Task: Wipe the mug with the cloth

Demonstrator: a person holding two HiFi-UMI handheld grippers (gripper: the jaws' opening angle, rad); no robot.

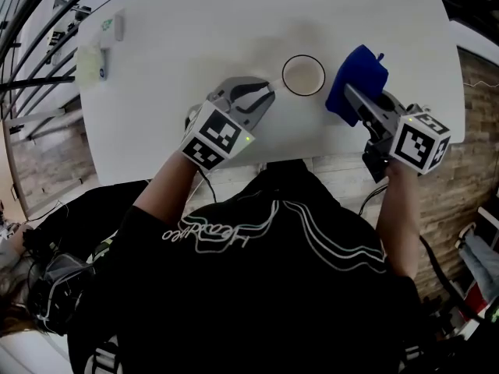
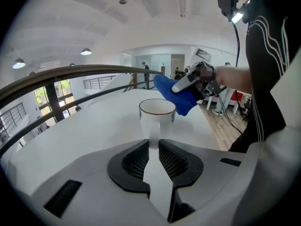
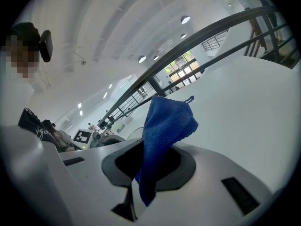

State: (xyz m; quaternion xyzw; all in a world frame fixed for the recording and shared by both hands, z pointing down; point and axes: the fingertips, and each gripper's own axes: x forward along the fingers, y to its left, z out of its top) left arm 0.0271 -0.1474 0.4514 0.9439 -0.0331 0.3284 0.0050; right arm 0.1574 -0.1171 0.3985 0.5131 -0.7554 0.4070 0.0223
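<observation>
A white mug (image 1: 303, 75) with a thin dark rim stands upright on the white table (image 1: 195, 45). Its handle points toward my left gripper (image 1: 269, 93). In the left gripper view the mug (image 2: 157, 112) sits straight ahead, its handle running down between the ribbed pads of the left gripper (image 2: 154, 147), which is shut on it. My right gripper (image 1: 351, 96) hovers just right of the mug, shut on a blue cloth (image 1: 357, 80) that bunches beyond its tips. The cloth (image 3: 164, 126) rises out of the jaws in the right gripper view and hangs beside the mug's rim as a blue cloth (image 2: 174, 91).
Two small pale items (image 1: 100, 61) (image 1: 113, 28) lie at the table's far left. A dark railing (image 2: 70, 74) runs beyond the table's far side. The table's near edge lies close to the person's body, with wooden floor (image 1: 475, 154) to the right.
</observation>
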